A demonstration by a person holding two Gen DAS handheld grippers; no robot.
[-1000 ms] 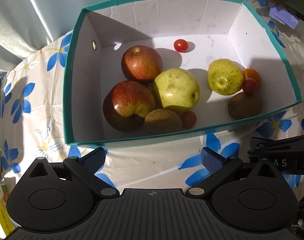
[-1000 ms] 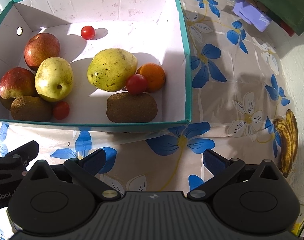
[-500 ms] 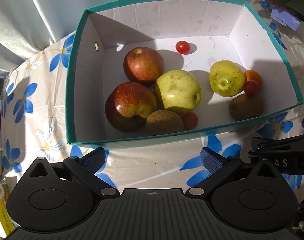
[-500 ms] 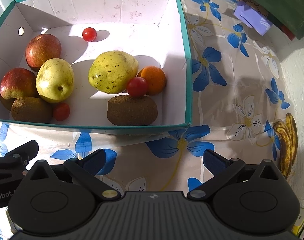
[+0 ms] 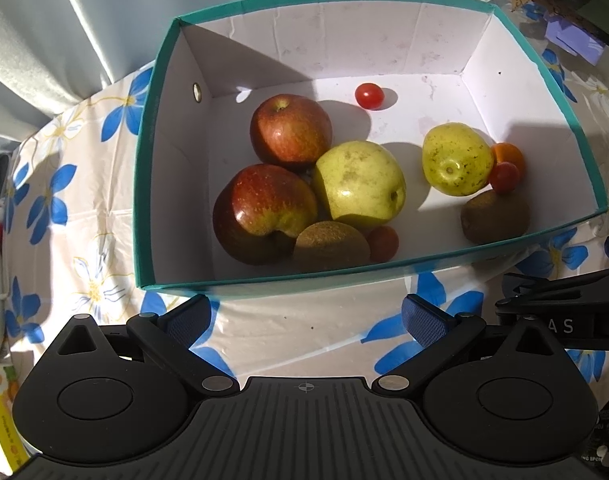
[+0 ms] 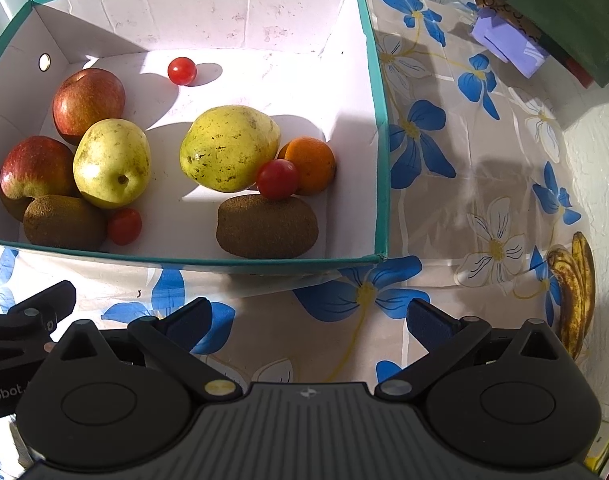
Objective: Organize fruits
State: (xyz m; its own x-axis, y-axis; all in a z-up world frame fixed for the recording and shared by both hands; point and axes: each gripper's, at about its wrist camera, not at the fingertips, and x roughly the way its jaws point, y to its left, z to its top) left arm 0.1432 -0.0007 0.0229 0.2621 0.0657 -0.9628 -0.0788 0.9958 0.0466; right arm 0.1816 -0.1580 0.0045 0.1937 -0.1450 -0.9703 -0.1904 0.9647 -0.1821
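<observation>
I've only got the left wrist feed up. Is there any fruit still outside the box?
Observer: Yes. Spotted bananas lie on the tablecloth, to the right of the teal box and apart from it.
Operator: Which hand-held gripper is nearer them?
Observer: The right hand-held gripper. It is open and empty, over the cloth in front of the box's right corner, with the bananas off to its right.
Operator: What's beyond the box on that side?
Observer: A lilac folded item and a dark green book sit at the far right of the table.
</observation>
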